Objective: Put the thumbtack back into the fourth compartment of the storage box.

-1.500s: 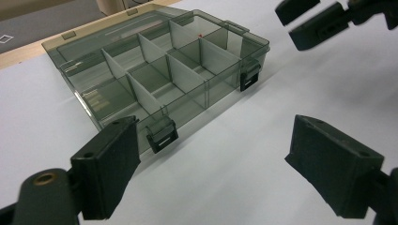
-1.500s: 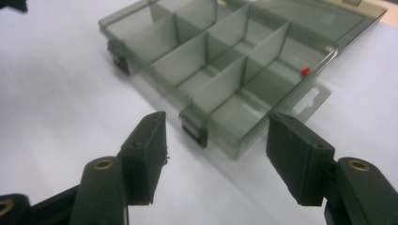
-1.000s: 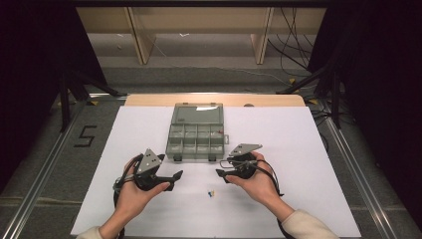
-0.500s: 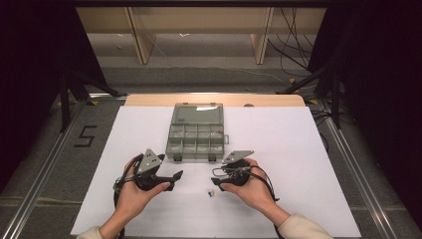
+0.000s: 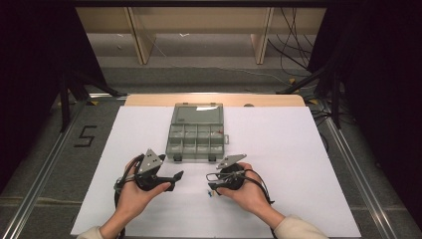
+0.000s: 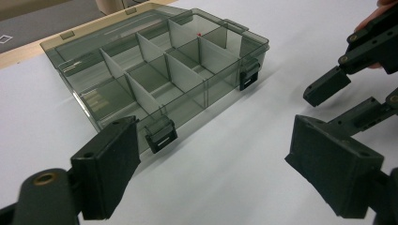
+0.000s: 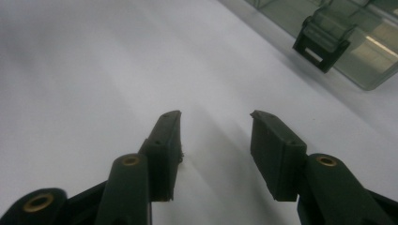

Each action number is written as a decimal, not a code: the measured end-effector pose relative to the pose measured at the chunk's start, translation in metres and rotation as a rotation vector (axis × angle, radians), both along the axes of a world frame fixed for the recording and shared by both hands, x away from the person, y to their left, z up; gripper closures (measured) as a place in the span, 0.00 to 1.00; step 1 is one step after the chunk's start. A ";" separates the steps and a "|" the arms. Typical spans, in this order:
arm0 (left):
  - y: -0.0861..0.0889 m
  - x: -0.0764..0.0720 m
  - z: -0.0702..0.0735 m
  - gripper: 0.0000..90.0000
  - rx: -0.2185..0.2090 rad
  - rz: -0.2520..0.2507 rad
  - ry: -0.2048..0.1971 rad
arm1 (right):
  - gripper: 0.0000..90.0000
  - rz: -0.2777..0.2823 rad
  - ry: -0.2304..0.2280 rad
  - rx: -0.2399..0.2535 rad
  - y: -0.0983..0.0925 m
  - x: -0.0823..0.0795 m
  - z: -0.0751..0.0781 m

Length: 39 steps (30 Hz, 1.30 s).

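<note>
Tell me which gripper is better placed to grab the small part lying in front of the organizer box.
Right. The right gripper sits just above the small part, jaws apart and just closing with nothing visible between them. The left gripper is farther off, aimed at the organizer box.

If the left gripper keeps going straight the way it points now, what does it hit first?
Probably the front wall of the open compartment box, near its left latch. The left gripper, jaws open, faces it across bare white table. Depth is hard to judge.

That tiny bit (image 5: 211, 193) just under the right gripper (image 5: 213, 185) is way too small to tell what it is.
</note>
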<state>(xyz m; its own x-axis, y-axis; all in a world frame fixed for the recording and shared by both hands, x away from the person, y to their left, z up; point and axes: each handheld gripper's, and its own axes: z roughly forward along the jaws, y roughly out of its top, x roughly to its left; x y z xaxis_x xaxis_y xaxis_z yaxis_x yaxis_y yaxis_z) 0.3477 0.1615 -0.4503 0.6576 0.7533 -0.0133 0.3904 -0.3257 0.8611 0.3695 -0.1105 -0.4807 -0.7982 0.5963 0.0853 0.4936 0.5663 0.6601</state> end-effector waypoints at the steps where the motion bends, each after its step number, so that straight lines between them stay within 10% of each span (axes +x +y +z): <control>1: 0.000 0.000 0.000 0.18 0.002 -0.001 -0.001 | 0.62 0.010 0.027 -0.008 0.000 -0.001 0.001; 39: 0.000 0.000 0.000 0.18 0.011 -0.006 -0.005 | 0.92 0.042 0.019 -0.102 0.007 -0.012 0.002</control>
